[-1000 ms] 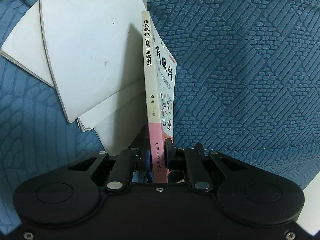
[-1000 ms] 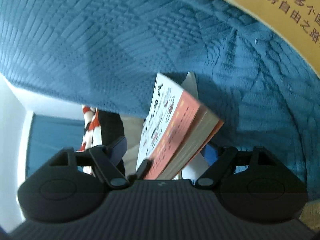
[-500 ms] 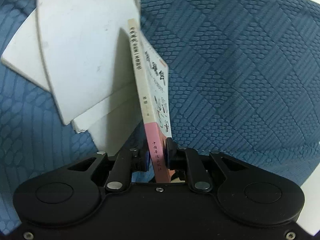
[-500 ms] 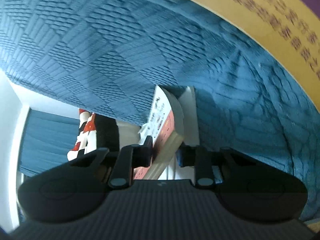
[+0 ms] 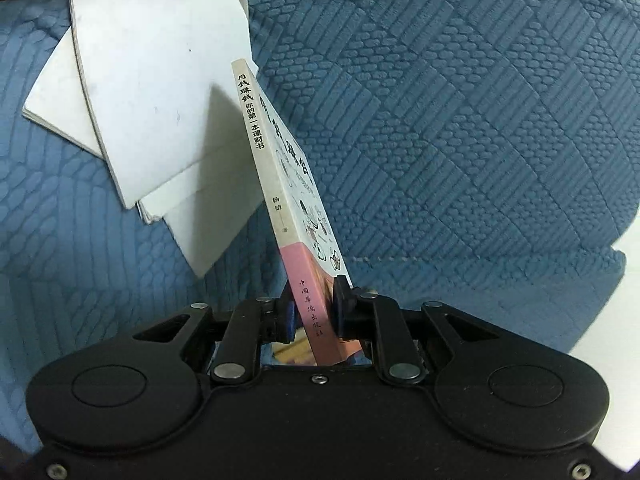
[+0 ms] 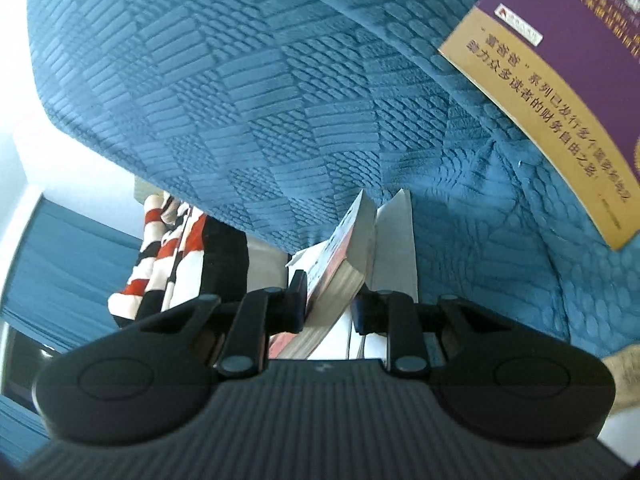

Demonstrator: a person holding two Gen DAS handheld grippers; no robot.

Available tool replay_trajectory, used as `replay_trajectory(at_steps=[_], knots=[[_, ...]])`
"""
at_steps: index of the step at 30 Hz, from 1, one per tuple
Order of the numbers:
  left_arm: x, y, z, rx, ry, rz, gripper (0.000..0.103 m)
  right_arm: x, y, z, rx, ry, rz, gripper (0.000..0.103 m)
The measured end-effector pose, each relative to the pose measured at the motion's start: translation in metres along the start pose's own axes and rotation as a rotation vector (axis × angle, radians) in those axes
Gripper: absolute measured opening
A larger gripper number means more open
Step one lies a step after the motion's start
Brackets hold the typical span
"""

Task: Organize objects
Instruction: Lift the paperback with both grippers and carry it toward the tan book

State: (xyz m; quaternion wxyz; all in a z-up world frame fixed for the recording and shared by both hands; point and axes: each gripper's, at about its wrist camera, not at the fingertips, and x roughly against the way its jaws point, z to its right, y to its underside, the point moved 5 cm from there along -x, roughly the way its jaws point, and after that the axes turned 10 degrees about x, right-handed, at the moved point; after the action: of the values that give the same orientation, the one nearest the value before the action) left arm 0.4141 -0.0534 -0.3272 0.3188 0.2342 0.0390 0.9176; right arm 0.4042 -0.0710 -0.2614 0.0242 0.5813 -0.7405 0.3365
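**Both claws pinch one paperback, spine end and page end**

The left claw (image 5: pixel 314 304) is pressed onto the pink lower end of the paperback's (image 5: pixel 280 184) spine, one blue pad on each cover, so the book stands on edge and runs straight away from the claw, leaning a little to the left in that view. Its white spine with black lettering faces the camera, and the illustrated front cover shows on the right side. The jaws have eased apart very slightly in the last moment, yet the pads grip the book.

The right claw (image 6: pixel 330 300) holds the same paperback (image 6: pixel 340 264) from the opposite side, at the page edges. Its jaws have recently closed in from a wide spread and now stand narrow, with the left pad on the front cover and the right pad against the block of pages.

The book is lifted clear of the blue quilted cover (image 5: pixel 460 120) beneath it. Just to the left of the book, flat on that cover, lies a loose stack of white booklets (image 5: pixel 152 92), partly in the book's shadow. In the right wrist view a purple and gold book (image 6: pixel 568 92) lies near the upper right, well apart from the claws. A red, white and black striped sleeve (image 6: pixel 160 260) shows beyond the cover's edge at the left.
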Motion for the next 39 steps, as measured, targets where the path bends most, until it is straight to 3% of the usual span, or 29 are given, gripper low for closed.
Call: replay_trajectory(at_steps=[10, 20, 26, 39], knots=[[0.037, 0.027, 0.026, -0.027, 0.035, -0.078, 0.016, 0.045, 0.008, -0.044, 0.043, 0.028, 0.032, 0.026], [0.063, 0.075, 0.075, -0.111, 0.062, -0.189, 0.017, 0.123, 0.005, -0.085, 0.054, 0.07, 0.115, 0.027], [0.071, 0.1, 0.102, -0.173, 0.064, -0.248, 0.017, 0.166, 0.006, -0.096, 0.003, 0.055, 0.163, 0.027], [0.063, 0.157, 0.105, -0.291, 0.038, -0.373, 0.019, 0.233, 0.02, -0.098, 0.05, 0.163, 0.234, 0.028]])
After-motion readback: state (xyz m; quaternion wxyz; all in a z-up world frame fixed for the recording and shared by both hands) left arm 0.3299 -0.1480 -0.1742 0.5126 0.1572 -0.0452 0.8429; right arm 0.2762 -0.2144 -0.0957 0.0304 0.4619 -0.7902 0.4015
